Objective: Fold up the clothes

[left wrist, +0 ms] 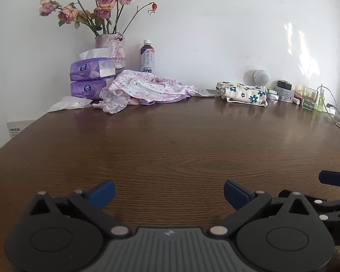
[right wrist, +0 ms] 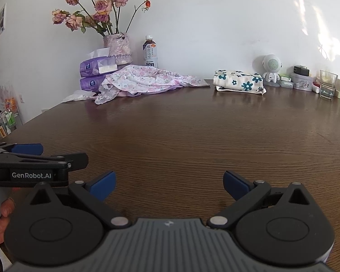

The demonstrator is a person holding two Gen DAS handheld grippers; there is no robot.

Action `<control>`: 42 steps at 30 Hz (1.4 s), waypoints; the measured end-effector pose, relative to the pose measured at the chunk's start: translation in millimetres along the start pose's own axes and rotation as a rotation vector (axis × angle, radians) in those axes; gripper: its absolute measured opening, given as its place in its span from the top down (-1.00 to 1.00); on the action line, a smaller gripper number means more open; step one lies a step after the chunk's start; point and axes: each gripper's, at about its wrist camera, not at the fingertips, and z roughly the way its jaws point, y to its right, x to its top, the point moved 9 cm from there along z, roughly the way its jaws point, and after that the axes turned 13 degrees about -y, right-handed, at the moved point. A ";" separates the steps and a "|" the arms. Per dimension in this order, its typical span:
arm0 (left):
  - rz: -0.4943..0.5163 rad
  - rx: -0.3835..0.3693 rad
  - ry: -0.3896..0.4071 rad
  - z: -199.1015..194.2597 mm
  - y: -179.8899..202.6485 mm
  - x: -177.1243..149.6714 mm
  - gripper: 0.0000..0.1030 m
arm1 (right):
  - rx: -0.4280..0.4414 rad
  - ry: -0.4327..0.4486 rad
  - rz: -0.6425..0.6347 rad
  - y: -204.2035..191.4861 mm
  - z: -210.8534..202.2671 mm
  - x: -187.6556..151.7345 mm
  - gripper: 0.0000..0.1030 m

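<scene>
The crumpled pink floral garment [left wrist: 145,86] lies just right of the tissue packs [left wrist: 90,77], long axis along the wall. The left gripper [left wrist: 168,195] and right gripper [right wrist: 168,184], both spread and empty, hover well short of it; the left seems nearer.

Both wrist cams sit low at the near edge of the surface [left wrist: 170,140], facing the far wall. The left tongs [left wrist: 168,193] and right tongs [right wrist: 169,184] sit side by side (each catches the other), sharing the flower vase [right wrist: 117,47] and back clutter.
</scene>
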 end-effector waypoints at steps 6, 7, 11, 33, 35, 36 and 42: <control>0.005 -0.005 0.007 -0.1 -2.7 -0.6 -0.99 | 0.000 0.003 0.001 0.8 1.1 0.0 -0.99; 0.005 -0.005 0.007 0.0 -2.9 -0.9 -0.99 | 0.000 0.004 0.000 0.6 1.3 -0.3 -0.99; 0.005 -0.004 0.009 -0.9 -2.8 -1.1 -0.99 | 0.002 0.004 0.000 2.2 1.5 -0.2 -0.99; -0.003 -0.006 0.008 -0.8 -4.5 0.1 -0.99 | 0.007 0.003 0.002 5.7 1.6 1.5 -0.99; -0.002 -0.005 0.008 -0.5 -4.4 -0.1 -0.99 | 0.007 0.003 0.002 5.9 1.7 1.4 -0.99; -0.002 -0.004 0.008 -0.4 -4.3 -0.2 -0.99 | 0.007 0.003 0.002 5.9 1.7 1.3 -0.99; -0.002 -0.006 0.008 -0.3 -4.2 -0.9 -0.99 | 0.008 0.003 0.003 6.4 1.9 1.0 -0.99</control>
